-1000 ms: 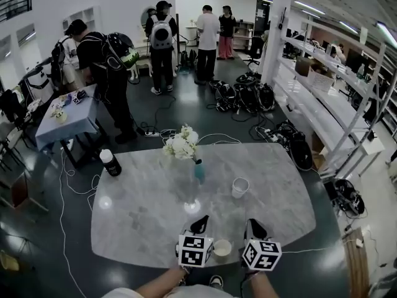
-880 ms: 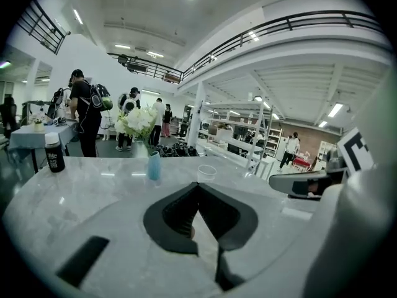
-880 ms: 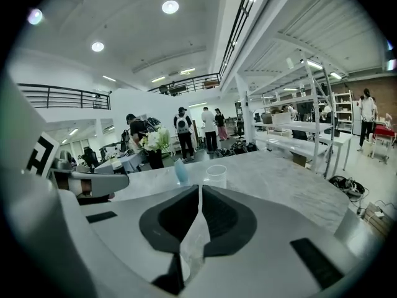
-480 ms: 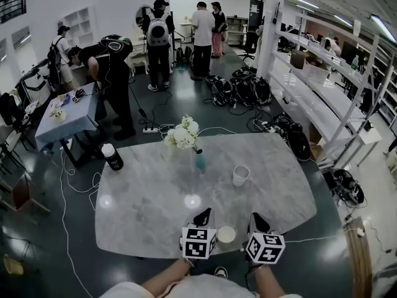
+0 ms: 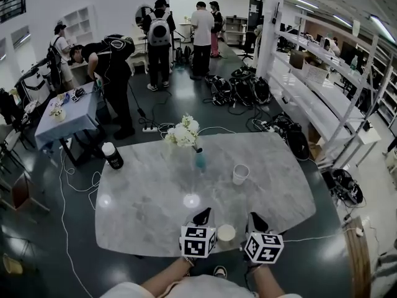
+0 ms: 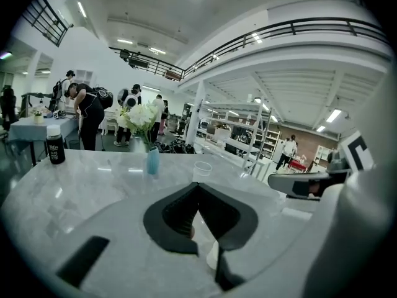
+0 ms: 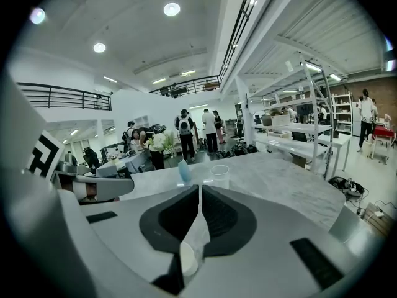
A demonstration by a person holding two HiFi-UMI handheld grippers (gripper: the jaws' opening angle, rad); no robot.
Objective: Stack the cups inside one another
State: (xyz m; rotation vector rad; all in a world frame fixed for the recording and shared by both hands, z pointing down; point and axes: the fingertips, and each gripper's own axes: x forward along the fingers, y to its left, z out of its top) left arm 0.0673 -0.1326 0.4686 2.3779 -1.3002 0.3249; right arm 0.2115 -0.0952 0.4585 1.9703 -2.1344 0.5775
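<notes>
Two pale cups stand on the grey marble table (image 5: 142, 203). One cup (image 5: 226, 233) is near the front edge, between my two grippers and touched by neither. The other cup (image 5: 240, 174) (image 6: 201, 169) (image 7: 219, 174) stands further back, right of centre. My left gripper (image 5: 201, 215) (image 6: 197, 186) is just left of the near cup, its jaws together and nothing in them. My right gripper (image 5: 255, 218) (image 7: 200, 189) hovers just right of that cup, jaws shut too. Only a pale sliver shows in the gap under the jaws in each gripper view.
A teal vase (image 5: 199, 160) with white flowers (image 5: 183, 133) stands at mid-table, left of the far cup. A black bottle with a white cap (image 5: 112, 156) sits at the table's far left corner. Beyond the table are several people, floor cables and shelving along the right.
The head view has shifted a little, so the table sits higher in the picture. Both cups keep their places and the grippers stay either side of the near cup.
</notes>
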